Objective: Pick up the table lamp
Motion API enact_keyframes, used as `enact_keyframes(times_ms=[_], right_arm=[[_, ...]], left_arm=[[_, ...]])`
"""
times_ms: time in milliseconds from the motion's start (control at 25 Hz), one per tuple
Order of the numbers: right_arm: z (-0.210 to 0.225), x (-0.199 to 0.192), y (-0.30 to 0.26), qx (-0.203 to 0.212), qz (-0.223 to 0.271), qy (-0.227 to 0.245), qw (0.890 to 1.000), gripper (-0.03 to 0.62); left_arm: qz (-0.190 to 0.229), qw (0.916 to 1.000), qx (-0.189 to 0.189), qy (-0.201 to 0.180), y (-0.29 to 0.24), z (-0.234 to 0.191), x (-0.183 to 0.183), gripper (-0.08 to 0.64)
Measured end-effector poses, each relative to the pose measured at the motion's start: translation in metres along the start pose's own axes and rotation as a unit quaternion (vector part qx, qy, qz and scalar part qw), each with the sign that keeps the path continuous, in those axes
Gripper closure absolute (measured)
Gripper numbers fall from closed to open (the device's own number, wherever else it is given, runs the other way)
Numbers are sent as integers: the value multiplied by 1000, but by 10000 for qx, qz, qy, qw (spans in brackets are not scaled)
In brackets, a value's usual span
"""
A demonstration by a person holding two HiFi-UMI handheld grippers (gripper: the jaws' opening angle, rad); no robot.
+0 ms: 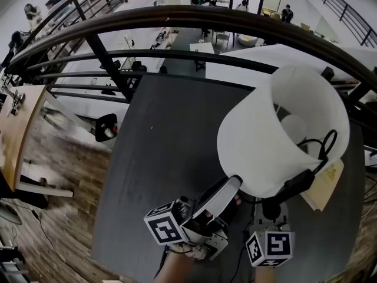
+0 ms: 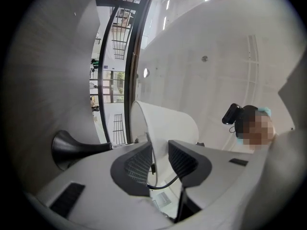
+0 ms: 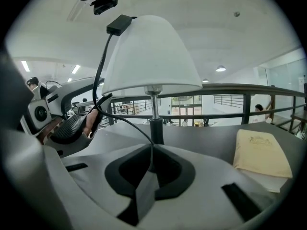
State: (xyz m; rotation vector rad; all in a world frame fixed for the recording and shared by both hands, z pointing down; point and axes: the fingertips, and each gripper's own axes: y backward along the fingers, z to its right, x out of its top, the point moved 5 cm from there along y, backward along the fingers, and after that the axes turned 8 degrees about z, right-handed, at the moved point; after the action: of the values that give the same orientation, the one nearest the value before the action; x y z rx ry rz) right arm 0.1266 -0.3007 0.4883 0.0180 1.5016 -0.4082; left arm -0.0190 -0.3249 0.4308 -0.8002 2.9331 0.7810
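My right tongs (image 1: 271, 212) are nearest me, low at the near right of the dark bench (image 1: 165, 140). They are closed down tight on the thin stem (image 3: 154, 121) of the table lamp (image 1: 277, 128), close above its base. In the right gripper view the stem runs straight down into the pinch, and the black cable (image 3: 100, 80) trails in beside it.

Just to the left, my left tongs (image 1: 231, 186) reach up to the near lower rim of the white shade (image 2: 165, 123). Their jaws stand partly apart with the shade's edge between them. The wall lies along one pad (image 2: 139, 164) and the other stands off it, so I judge this no real hold yet.

The lamp is over the right half of the bench, with its shade tipped toward me and to the left. I cannot tell whether its base has cleared the bench.

To lift well, I would let the stem grip carry the weight. The shade looks thin and would likely buckle, so my left tongs should only close lightly, enough to steady the lean. I would raise both hands together so the lamp does not swing about the stem. The cable looped over the shade's far right side could catch, so it needs watching. The pale yellow packet (image 1: 324, 184) lies just right of the lamp, and the base should stay clear of it.
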Motion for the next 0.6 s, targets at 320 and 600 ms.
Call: enact_keyframes(times_ms=[320, 600], right_arm=[[5, 7, -5, -44, 51, 17, 10000, 566], [7, 12, -13, 189, 79, 112, 9997, 566]], left_arm=[[177, 9998, 42, 44, -11, 3, 4, 443], [230, 9997, 50, 48, -25, 3, 4, 449]])
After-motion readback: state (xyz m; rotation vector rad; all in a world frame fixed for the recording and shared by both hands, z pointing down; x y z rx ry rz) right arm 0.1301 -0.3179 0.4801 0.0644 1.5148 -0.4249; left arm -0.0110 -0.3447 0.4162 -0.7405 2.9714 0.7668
